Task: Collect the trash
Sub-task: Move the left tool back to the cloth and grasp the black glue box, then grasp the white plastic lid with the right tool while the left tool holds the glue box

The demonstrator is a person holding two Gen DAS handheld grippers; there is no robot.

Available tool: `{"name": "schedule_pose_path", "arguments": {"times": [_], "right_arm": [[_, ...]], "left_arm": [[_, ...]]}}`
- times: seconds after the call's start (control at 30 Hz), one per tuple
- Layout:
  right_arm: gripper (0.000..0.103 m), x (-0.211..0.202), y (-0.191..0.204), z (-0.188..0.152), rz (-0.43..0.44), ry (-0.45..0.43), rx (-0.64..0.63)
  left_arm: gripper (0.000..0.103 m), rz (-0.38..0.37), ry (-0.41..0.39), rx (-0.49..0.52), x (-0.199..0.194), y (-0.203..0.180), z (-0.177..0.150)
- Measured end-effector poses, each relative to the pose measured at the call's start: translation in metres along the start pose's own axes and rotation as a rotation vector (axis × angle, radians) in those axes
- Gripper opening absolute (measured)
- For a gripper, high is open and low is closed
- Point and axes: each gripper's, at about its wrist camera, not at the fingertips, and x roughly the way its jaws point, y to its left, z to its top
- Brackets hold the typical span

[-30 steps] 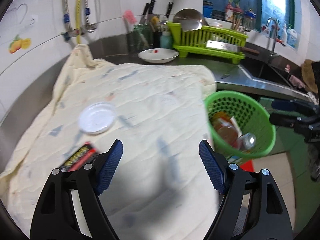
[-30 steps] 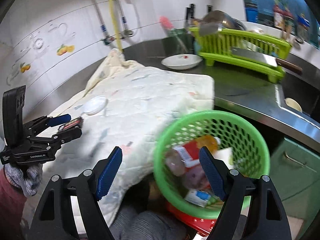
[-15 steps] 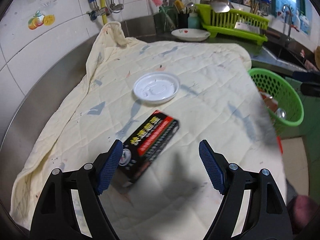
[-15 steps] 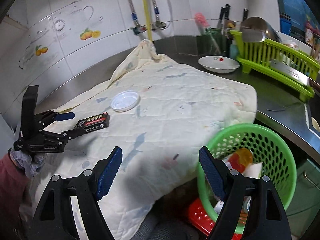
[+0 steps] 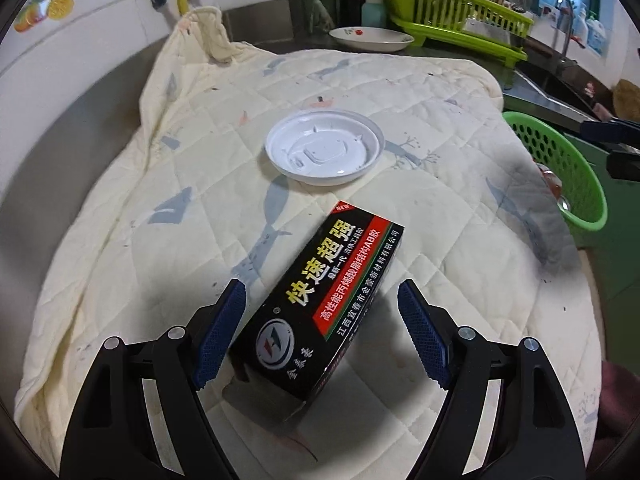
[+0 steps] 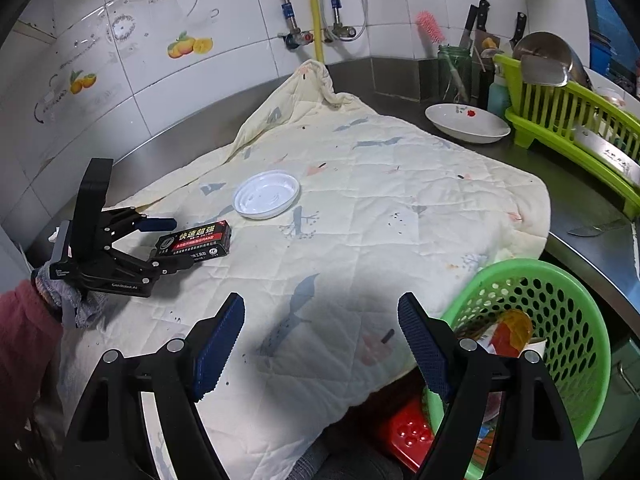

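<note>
Left gripper (image 5: 322, 332) astride black box (image 5: 326, 300)

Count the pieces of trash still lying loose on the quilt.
2: the black box sits between the open fingers of the left gripper; the white plastic lid lies beyond it, mid-quilt.

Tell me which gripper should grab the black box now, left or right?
Left. The left gripper has its jaws open around the near end of the black box on the quilt. The right gripper hangs open beside the green basket, away from it.
</note>
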Motion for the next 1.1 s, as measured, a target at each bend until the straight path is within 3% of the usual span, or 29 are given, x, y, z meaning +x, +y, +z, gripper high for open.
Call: {"name": "schedule_pose_path", "arguments": {"times": [0.13, 0.67, 0.83, 1.03, 1.1], "right_arm": [[0.076, 0.01, 0.004, 0.006, 0.002, 0.014, -0.009], [0.076, 0.045, 0.026, 0.036, 0.043, 0.044, -0.046], [0.076, 0.051, 0.029, 0.044, 0.037, 0.05, -0.062], [0.076, 0.068, 0.032, 0.057, 0.052, 0.067, -0.066], [0.082, 0.079, 0.037, 0.062, 0.054, 0.078, -0.085]], "left_arm": [[0.065, -0.007, 0.008, 0.011, 0.006, 0.0, 0.0], [0.066, -0.005, 0.016, -0.007, 0.016, 0.001, 0.001], [0.049, 0.008, 0.001, -0.021, 0.012, -0.005, -0.002], [0.046, 0.045, -0.011, -0.084, -0.007, -0.017, -0.012], [0.046, 0.067, -0.01, -0.098, -0.013, -0.02, -0.016]]}}
